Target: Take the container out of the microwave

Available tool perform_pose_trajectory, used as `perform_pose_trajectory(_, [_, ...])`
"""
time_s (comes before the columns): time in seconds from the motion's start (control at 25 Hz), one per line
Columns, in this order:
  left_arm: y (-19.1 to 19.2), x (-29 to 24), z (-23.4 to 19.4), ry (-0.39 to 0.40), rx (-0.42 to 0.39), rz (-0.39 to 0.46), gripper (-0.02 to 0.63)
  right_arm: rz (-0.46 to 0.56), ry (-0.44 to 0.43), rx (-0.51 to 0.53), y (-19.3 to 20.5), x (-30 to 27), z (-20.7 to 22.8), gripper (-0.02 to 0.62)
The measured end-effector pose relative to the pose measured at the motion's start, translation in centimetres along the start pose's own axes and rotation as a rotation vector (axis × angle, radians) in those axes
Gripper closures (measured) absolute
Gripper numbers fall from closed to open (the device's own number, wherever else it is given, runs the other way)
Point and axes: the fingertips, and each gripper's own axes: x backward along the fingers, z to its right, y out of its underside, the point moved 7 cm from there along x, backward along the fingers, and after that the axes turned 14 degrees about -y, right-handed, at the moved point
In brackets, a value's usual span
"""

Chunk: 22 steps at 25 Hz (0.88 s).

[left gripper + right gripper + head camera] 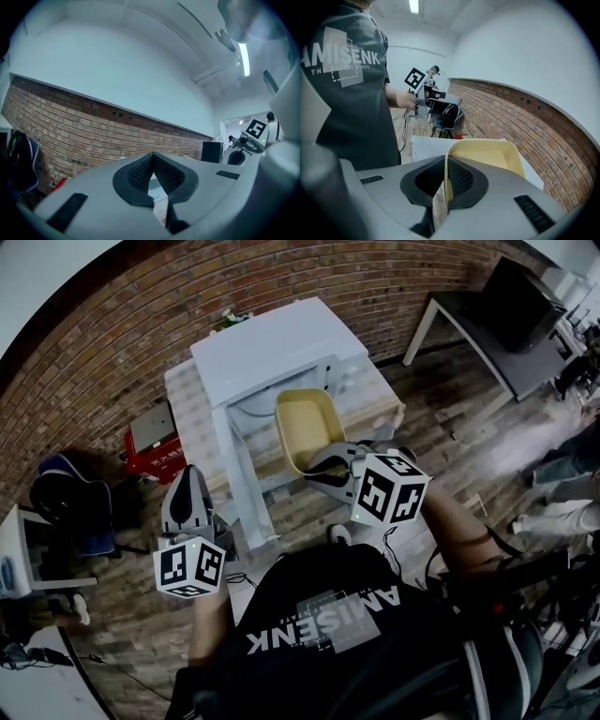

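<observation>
An empty yellow container (307, 427) (487, 152) hangs in front of the white microwave (272, 348), held at its near rim. My right gripper (323, 465) (446, 176) is shut on that rim, with the thin wall pinched between the dark pads. The microwave door (242, 486) stands open toward me. My left gripper (187, 482) (151, 174) is left of the door, apart from it, pointing level at the brick wall. It is shut with nothing between its pads. The right gripper view also catches the left gripper (454, 99) beside the person's dark shirt.
The microwave sits on a pale wooden table (380, 401) against a brick wall (112, 324). A red toolbox (155, 457) and a blue chair (66, 488) stand at the left. A dark desk (511, 310) is at the far right, with a person's legs (562, 470) nearby.
</observation>
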Motion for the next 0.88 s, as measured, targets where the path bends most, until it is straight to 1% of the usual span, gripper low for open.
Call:
perform_pose_trajectory(0.2, [0.3,-0.4,0.8,-0.007,0.004,-0.013,0.595,0.004,-0.011,0.014,0.8,0.6,0.7,0.549])
perform_pose_trajectory(0.4, [0.2,-0.5,1.0,-0.027,0.012,-0.009,0.595,0.001,-0.022,0.036,0.8,0.9,1.2,0.549])
perform_pose_trajectory(0.88, [0.7,-0.9,2.4,-0.048,0.015,-0.008,0.595,0.009,-0.056,0.061,1.7,1.0,2.2,0.549])
